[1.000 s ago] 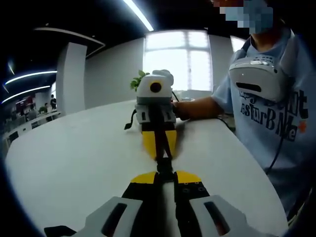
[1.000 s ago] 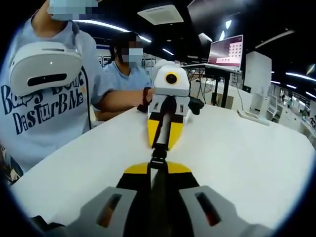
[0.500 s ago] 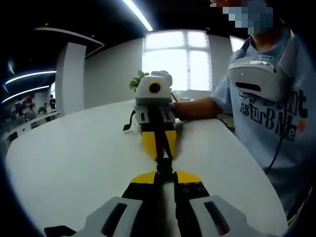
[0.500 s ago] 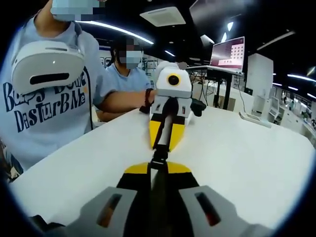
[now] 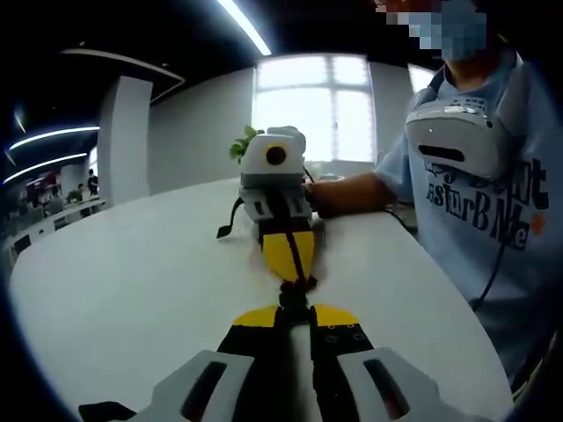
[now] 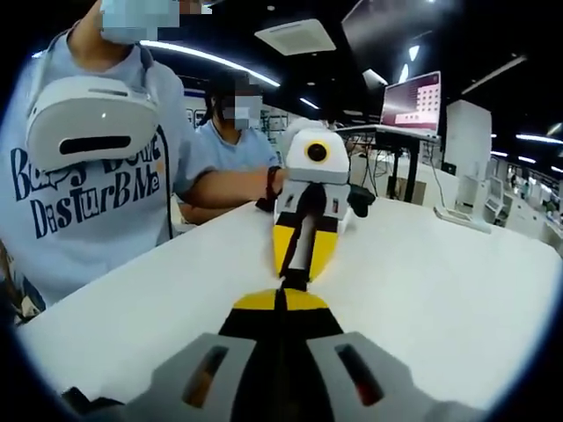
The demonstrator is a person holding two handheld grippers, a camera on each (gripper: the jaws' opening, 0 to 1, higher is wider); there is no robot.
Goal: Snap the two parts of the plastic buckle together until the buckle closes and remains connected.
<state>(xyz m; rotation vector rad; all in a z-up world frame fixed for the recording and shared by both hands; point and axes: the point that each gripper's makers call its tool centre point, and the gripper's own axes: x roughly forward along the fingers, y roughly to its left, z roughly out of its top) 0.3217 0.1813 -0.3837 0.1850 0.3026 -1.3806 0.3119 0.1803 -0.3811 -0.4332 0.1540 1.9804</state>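
buckle halves tip to tip, snap step in hand

both grippers meet nose to nose above the white table [image 5: 132,290]. left gripper [image 5: 294,309] has its jaws narrow, pinched on a black buckle [image 5: 294,294] piece right at its tips; the right gripper [image 6: 283,297] faces it w/ jaws likewise near closed on the other piece. whether the halves have clicked yet i can't tell, too small and dark. looks like mating stage; next move prob needs a straight push along the jaw line, no twist, then a gentle tug to check. person w/ headset [image 5: 461,136] stands beside.
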